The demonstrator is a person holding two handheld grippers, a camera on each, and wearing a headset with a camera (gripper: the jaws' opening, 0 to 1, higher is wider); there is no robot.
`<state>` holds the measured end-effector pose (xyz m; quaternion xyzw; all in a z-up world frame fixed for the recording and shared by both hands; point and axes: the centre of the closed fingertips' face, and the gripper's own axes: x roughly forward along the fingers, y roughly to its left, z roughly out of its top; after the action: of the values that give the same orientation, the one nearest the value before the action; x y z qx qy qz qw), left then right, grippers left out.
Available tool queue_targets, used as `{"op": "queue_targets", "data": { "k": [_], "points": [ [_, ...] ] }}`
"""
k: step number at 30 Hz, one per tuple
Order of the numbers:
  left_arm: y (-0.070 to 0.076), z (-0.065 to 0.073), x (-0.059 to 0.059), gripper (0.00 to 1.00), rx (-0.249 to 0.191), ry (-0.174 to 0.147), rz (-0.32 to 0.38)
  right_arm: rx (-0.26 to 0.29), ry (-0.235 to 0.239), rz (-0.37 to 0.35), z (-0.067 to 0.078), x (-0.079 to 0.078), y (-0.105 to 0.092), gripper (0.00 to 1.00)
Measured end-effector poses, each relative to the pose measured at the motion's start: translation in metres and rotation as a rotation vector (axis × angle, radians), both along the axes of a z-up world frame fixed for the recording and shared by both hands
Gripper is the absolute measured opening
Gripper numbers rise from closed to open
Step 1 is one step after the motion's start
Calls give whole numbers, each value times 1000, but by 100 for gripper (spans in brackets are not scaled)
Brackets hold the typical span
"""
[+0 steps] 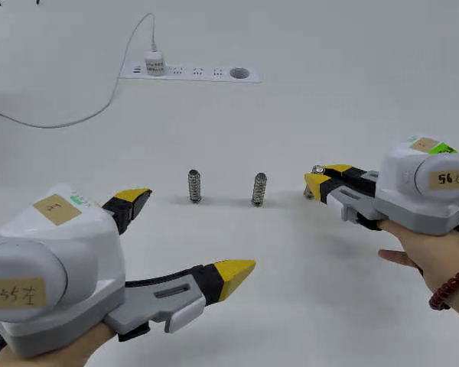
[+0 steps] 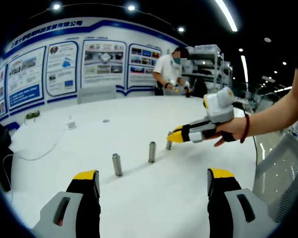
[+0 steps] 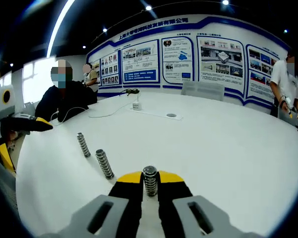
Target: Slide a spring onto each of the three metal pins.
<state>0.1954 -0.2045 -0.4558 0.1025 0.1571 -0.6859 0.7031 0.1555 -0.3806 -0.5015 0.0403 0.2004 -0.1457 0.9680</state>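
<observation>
Steel coils stand upright near the middle of the head view: a first spring (image 1: 195,186) at centre-left and a second spring (image 1: 259,189) just to its right, both apparently seated on pins on the white desk (image 1: 291,298). The third spring (image 3: 149,181) sits at lower centre of the right gripper view. The right hand-held gripper (image 1: 318,180) is clenched on it, a yellow tip against each side. The coils hide the pin, so whether the spring has bottomed out cannot be told. The left hand-held gripper (image 1: 193,231) hangs released, jaws wide apart, at the lower left of the head view, well apart from the row.

The step in hand looks like seating the last spring. Doing it well likely means keeping the coil vertical, pushing straight down along the pin's axis and squeezing lightly so the turns don't buckle — then letting go without any sideways drag, which could tip it toward its neighbour.
</observation>
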Motion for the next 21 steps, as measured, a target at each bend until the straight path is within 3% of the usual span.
{"op": "queue_targets", "data": {
  "k": [18,21],
  "points": [
    [1,1,6,90,1,0,21,41,-3,-8,-3,0,8,12],
    [3,1,8,91,6,-1,25,59,16,1,-7,-2,13,17]
  ]
}}
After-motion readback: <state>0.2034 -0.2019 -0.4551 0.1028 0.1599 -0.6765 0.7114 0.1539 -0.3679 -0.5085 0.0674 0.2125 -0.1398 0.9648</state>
